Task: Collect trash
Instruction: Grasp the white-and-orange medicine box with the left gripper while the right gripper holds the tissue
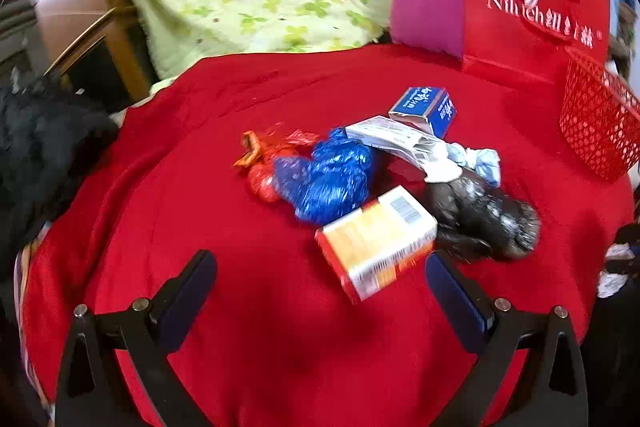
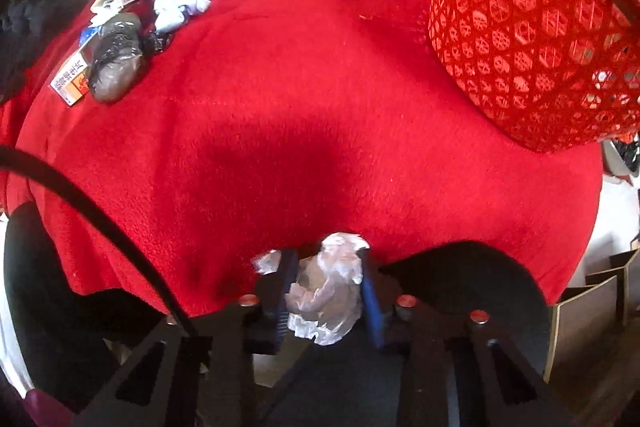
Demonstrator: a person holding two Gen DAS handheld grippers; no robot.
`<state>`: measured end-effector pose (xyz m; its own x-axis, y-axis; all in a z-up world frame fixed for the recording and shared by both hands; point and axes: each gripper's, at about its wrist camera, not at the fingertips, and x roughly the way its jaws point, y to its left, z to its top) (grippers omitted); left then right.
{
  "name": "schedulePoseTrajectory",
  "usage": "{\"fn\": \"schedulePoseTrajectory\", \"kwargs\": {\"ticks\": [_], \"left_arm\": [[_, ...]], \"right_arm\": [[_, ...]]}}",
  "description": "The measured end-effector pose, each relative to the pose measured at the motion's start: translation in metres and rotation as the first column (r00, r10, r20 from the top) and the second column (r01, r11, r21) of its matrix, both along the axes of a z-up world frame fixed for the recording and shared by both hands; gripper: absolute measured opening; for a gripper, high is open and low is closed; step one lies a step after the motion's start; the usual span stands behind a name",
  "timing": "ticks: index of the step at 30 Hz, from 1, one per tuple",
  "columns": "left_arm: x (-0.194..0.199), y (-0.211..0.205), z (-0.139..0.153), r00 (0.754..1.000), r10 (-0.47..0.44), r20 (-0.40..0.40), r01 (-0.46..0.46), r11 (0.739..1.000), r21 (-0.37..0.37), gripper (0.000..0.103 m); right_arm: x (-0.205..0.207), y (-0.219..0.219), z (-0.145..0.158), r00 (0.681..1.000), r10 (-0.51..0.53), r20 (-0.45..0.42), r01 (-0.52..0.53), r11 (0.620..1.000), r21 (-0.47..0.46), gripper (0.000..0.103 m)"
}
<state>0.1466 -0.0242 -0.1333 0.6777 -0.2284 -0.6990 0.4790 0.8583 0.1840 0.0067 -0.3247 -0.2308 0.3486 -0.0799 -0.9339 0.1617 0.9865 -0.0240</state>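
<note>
Only the right view shows the right claw [image 2: 326, 291] clamping crumpled plastic [image 2: 326, 301]; left claw [image 1: 320, 279] gapes wide.

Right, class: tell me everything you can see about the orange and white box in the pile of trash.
The orange and white box is a small cardboard carton, orange and white with a red end, a barcode on top and printed characters along one side. It lies flat and skewed on the red cloth, closed as far as shows, at the pile's near edge. The blue bag and black bag appear to press against it. The open left gripper faces it, not gripping.
</note>
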Motion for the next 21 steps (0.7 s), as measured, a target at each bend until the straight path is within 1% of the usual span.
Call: {"fn": "schedulePoseTrajectory", "kwargs": {"ticks": [4,7,9,11,13,15,17,19,21], "left_arm": [[0.03,-0.009,-0.015,0.997,-0.054,-0.052,0.054,0.998,-0.013,0.103],[0.043,-0.011,-0.025,0.99,-0.09,-0.111,0.082,0.994,-0.071,0.103],[0.043,-0.013,-0.029,0.986,-0.108,-0.128,0.096,0.991,-0.096,0.103],[0.038,-0.015,-0.031,0.982,-0.133,-0.135,0.118,0.987,-0.113,0.103],[0.03,-0.018,-0.032,0.98,-0.15,-0.131,0.135,0.984,-0.116,0.102],[0.025,-0.021,-0.034,0.977,-0.169,-0.133,0.154,0.982,-0.112,0.096],[0.016,-0.026,-0.035,0.971,-0.19,-0.147,0.174,0.978,-0.112,0.081],[0.009,-0.031,-0.034,0.968,-0.205,-0.143,0.193,0.977,-0.094,0.075],[0.003,-0.035,-0.033,0.964,-0.23,-0.132,0.22,0.971,-0.092,0.07]], "right_arm": [[0.001,-0.001,0.004,1.0,0.0,0.004,0.0,1.0,0.006,0.027],[-0.003,-0.007,0.008,1.0,0.001,0.006,-0.001,1.0,0.011,0.026],[-0.001,-0.01,0.006,1.0,0.004,0.009,-0.004,1.0,0.014,0.026],[-0.004,-0.01,0.014,1.0,0.003,0.017,-0.003,1.0,0.02,0.026],[-0.004,-0.015,0.019,1.0,-0.004,0.029,0.002,0.998,0.063,0.026],[-0.007,-0.022,0.025,0.999,-0.018,0.042,0.014,0.996,0.09,0.026],[-0.007,-0.027,0.027,0.998,-0.025,0.049,0.02,0.994,0.107,0.026],[-0.008,-0.032,0.031,0.998,-0.033,0.056,0.027,0.993,0.114,0.026],[-0.01,-0.039,0.037,0.997,-0.043,0.065,0.035,0.992,0.117,0.026]]}}
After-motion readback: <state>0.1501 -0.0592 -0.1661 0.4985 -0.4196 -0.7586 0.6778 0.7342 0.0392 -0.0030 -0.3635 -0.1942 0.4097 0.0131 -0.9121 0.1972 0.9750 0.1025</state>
